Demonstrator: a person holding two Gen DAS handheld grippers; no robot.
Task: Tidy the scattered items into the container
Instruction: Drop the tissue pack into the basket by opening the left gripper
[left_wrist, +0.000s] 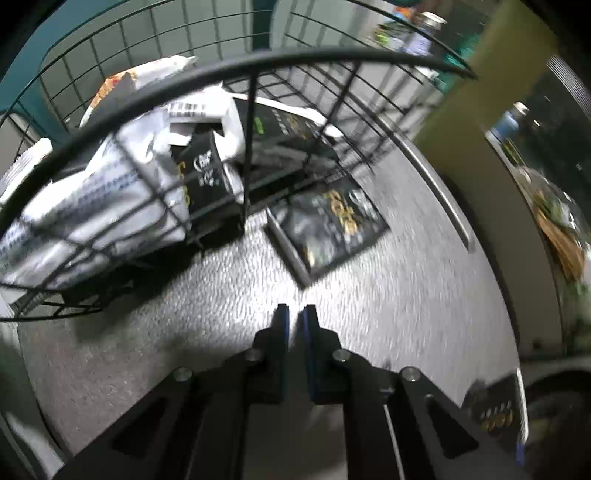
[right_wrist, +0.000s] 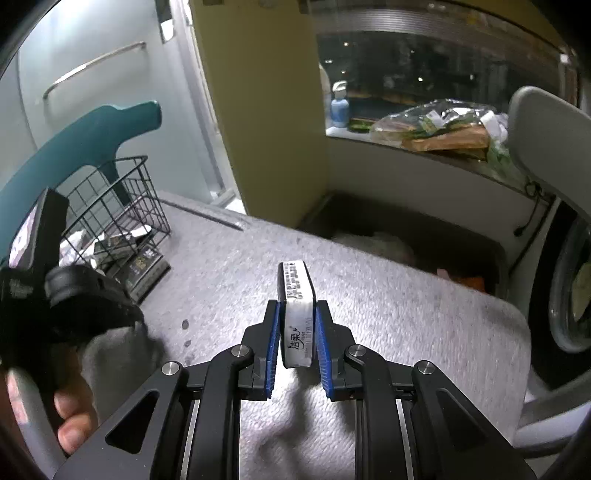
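Blue-padded fingers of the right gripper (right_wrist: 296, 334) clamp a small white tissue pack (right_wrist: 295, 314) by its long sides, the pack standing on edge and sticking out forward past the fingertips, above the pale textured tabletop (right_wrist: 406, 314). Ahead of it and to its right the tabletop is bare out to its rounded far edge, beyond which a dark bin (right_wrist: 424, 236) sits below a cluttered window ledge. At lower left of that view a hand (right_wrist: 70, 417) grips the handle of the other tool. Seen from the left wrist, the left gripper (left_wrist: 294, 314) has its jaws drawn almost together with only a thin slit between the pads and nothing in it, pointing steeply down at bare tabletop. Just ahead of its tips, apart from them, a flat black packet with gold lettering (left_wrist: 328, 229) lies on the table, one corner tucked up against the foot of the black wire basket (left_wrist: 251, 155). The basket stands further forward and to the left, already holding white wrappers and a black box, its curved rim arching across the upper view; the picture is blurred.
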